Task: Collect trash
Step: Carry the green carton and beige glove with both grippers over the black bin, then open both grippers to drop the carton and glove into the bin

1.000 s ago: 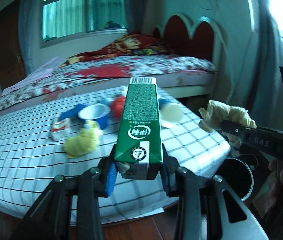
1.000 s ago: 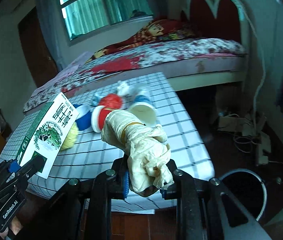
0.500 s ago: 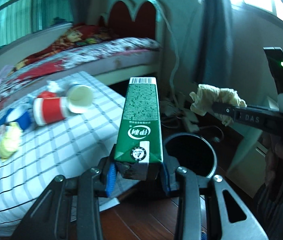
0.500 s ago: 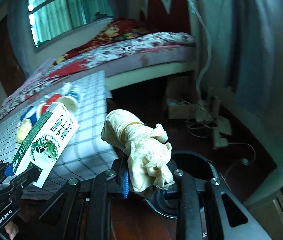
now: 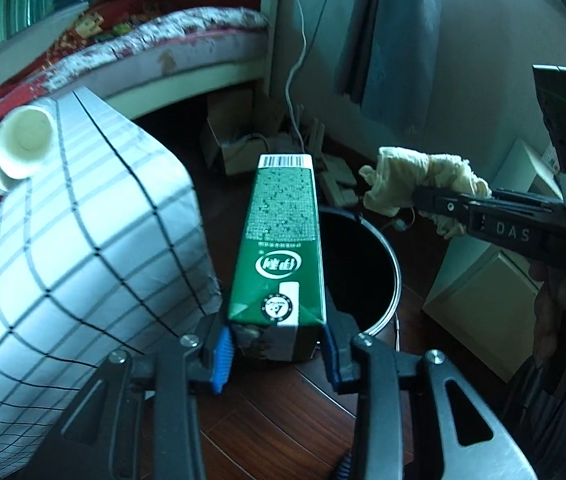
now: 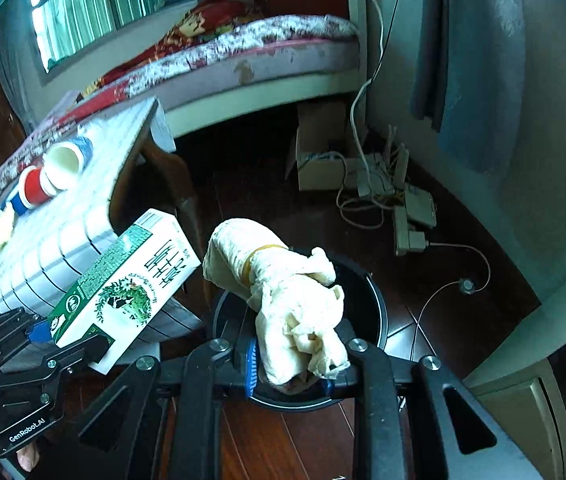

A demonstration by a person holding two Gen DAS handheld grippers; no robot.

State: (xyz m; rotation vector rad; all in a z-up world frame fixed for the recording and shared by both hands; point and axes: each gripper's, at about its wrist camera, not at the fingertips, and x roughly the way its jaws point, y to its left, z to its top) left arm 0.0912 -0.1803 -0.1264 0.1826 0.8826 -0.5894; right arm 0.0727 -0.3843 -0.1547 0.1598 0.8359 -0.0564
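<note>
My left gripper (image 5: pixel 277 354) is shut on a green and white milk carton (image 5: pixel 281 248), which tilts forward over the near rim of a round black trash bin (image 5: pixel 379 280) on the floor. My right gripper (image 6: pixel 289 372) is shut on a crumpled cream wad bound with a yellow rubber band (image 6: pixel 287 300), hanging just above the same bin (image 6: pixel 367 308). From the left wrist view the wad (image 5: pixel 415 184) sits to the right, above the bin's far side. From the right wrist view the carton (image 6: pixel 131 284) is at the left.
A table with a white checked cloth (image 5: pixel 63 248) stands left of the bin, with paper cups (image 5: pixel 23 144) and other litter on it. Behind are a bed (image 6: pixel 251 44), a cardboard box and power strips with cables (image 6: pixel 387 188) on the dark wood floor, and a pale cabinet (image 5: pixel 491 300) at right.
Both grippers have swung right and down from over the table to the bin, still holding the carton and the wad. The bin now lies directly beneath them.
</note>
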